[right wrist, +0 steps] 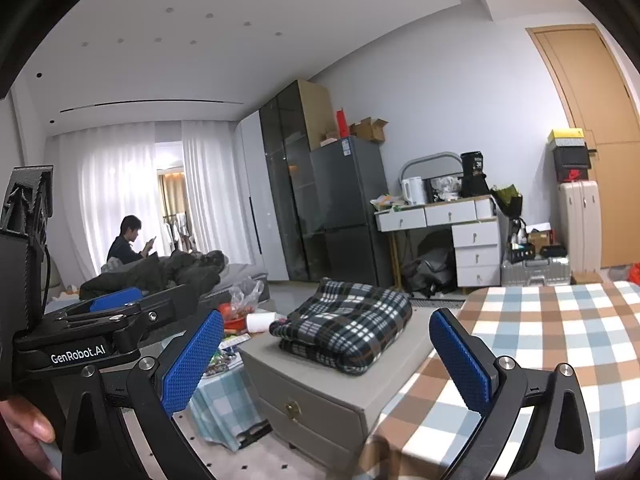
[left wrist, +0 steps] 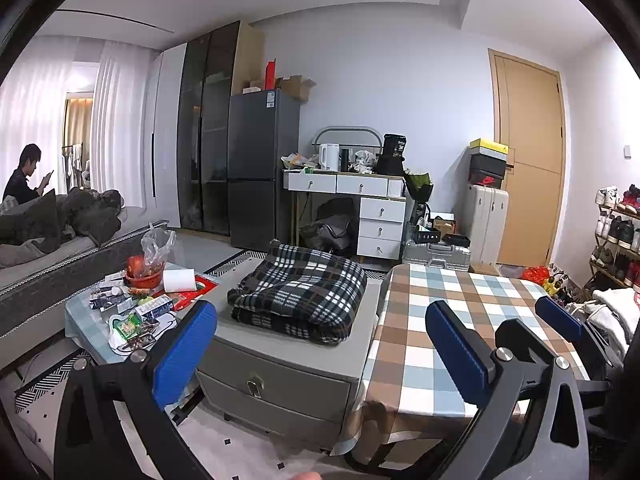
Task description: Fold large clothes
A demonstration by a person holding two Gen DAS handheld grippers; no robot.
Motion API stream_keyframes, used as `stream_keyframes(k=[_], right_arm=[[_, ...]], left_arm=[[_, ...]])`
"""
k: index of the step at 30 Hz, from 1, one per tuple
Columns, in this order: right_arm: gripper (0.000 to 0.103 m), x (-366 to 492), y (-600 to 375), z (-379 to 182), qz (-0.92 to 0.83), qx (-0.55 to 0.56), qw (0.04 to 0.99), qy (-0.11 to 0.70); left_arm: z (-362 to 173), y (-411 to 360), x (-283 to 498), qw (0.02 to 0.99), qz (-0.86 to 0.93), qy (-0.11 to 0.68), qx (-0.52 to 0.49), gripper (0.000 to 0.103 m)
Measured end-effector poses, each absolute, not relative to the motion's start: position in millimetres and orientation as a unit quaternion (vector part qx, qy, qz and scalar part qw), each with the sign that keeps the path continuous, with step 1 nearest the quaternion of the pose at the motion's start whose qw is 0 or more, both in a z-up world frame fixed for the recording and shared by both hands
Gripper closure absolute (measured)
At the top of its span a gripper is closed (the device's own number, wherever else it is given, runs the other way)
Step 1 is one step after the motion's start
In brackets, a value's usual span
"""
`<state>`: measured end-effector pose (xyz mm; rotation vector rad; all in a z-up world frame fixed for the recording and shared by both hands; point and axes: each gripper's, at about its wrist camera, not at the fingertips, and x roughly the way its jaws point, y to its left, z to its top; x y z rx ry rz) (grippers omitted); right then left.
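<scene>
A folded black, white and brown plaid blanket [left wrist: 300, 292] [right wrist: 348, 326] lies on a grey drawer cabinet [left wrist: 280, 376] [right wrist: 320, 396]. To its right stands a table under a checked cloth [left wrist: 452, 312] [right wrist: 540, 344]. A white garment [left wrist: 612, 308] lies at the far right edge of the left wrist view. My left gripper [left wrist: 320, 342] is held open in the air before the cabinet, with nothing between its blue pads. My right gripper [right wrist: 326, 358] is open and empty too, beside it. Its blue pad [left wrist: 558, 318] shows to the right of the left gripper.
A low table [left wrist: 80, 320] left of the cabinet carries snack packets, a red bowl [left wrist: 144, 276] and a paper cup. A person [right wrist: 128, 240] sits on the sofa at the left. A fridge [left wrist: 262, 168], a white desk [left wrist: 380, 216], suitcases [left wrist: 486, 220] and a shoe rack [left wrist: 618, 232] line the back.
</scene>
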<state>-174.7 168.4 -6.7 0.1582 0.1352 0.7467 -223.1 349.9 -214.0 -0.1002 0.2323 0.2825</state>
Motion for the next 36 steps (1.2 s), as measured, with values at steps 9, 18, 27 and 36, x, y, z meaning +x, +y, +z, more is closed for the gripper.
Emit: stream_keyframes(k=[9, 18, 27, 36], right_arm=[[0.0, -175.7, 166.0, -5.7, 0.365, 0.085, 0.925, 0.066], [0.0, -180.4, 171.3, -4.8, 0.369, 0.081, 0.924, 0.058], [0.0, -179.4, 174.3, -6.3, 0.371, 0.081, 0.923, 0.061], [0.0, -176.9, 176.2, -8.8, 0.37, 0.082, 0.923, 0.066]], left_arm=[[-212.1, 346.4, -225.0, 0.983, 0.139, 0.116, -0.043, 0.001], [-213.2, 346.0, -226.4, 0.982, 0.14, 0.121, -0.041, 0.001], [-214.7, 350.9, -225.0, 0.98, 0.143, 0.125, -0.056, 0.001], [-216.7, 350.8, -224.6, 0.98, 0.146, 0.126, -0.058, 0.001]])
